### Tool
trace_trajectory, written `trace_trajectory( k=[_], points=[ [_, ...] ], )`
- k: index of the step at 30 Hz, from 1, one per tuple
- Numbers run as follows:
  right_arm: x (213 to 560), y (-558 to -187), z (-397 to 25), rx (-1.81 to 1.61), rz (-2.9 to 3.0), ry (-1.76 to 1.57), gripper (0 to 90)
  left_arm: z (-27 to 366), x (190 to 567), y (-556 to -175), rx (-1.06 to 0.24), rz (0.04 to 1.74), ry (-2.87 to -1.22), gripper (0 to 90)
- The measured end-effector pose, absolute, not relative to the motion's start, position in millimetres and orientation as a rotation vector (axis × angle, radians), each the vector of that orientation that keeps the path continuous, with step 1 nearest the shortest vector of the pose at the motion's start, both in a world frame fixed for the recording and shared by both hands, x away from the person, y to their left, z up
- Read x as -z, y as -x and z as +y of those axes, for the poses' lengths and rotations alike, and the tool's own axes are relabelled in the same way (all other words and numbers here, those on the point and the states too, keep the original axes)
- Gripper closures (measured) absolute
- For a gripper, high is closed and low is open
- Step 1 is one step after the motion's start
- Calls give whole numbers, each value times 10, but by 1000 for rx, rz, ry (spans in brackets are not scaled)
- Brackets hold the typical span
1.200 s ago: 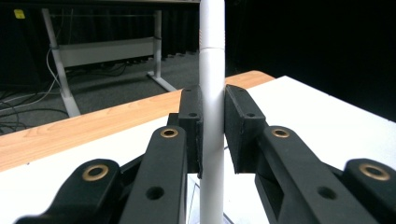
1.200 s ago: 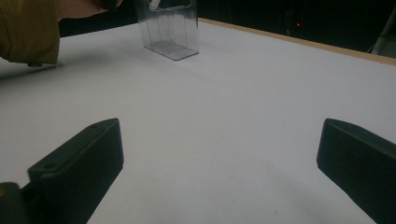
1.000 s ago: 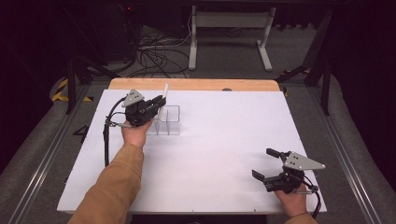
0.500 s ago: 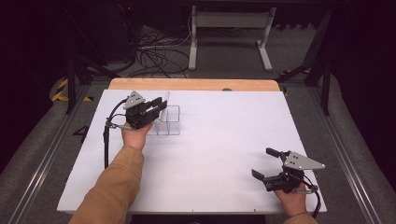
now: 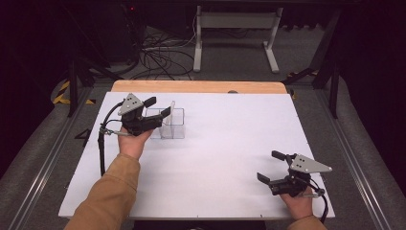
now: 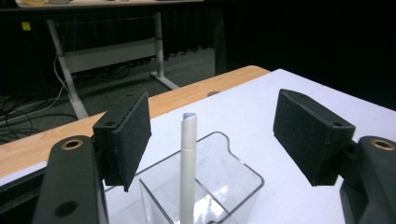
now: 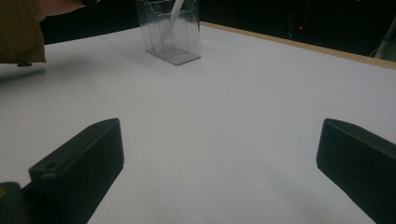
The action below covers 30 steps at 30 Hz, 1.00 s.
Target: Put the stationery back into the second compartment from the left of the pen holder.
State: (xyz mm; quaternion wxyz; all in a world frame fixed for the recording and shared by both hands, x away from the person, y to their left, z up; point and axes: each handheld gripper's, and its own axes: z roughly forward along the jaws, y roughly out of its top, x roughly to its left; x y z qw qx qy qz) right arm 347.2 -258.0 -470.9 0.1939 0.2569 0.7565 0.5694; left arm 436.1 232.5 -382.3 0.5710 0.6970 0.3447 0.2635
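A clear plastic holder (image 5: 168, 128) stands on the white table (image 5: 225, 139) at the back left. A white pen (image 5: 172, 109) stands upright in it, tip end down. My left gripper (image 5: 158, 107) hovers at the holder's left side, open. In the left gripper view the pen (image 6: 188, 163) rises from the holder (image 6: 219, 179) between the two jaws of the left gripper (image 6: 212, 137), touching neither pad. My right gripper (image 5: 270, 166) rests open near the front right edge with nothing in it. In the right gripper view, the right gripper (image 7: 219, 158) faces the far-off holder (image 7: 180, 32) and pen (image 7: 169, 23).
A wooden strip (image 5: 201, 86) runs along the table's far edge. Beyond it lie cables and a desk frame (image 5: 234, 21) on the dark floor. A brown sleeve (image 5: 107, 196) covers the left forearm. White tabletop stretches between the two grippers.
The left gripper's jaws stand wider apart than a second ago, and the pen now stands free in the holder. The right gripper has not moved.
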Motion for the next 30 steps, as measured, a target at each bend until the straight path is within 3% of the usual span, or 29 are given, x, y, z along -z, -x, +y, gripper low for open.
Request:
trace_trajectory(
  k=[14,30],
  points=[
    [4714,-3462,-2575,-1586,2130,-718,13,2296,3692,-4180,-628,745,-1658,224],
    [4709,-3455,-2574,-1581,2138,-701,12,2364,3541,-3833,-583,650,-1742,82]
  ],
)
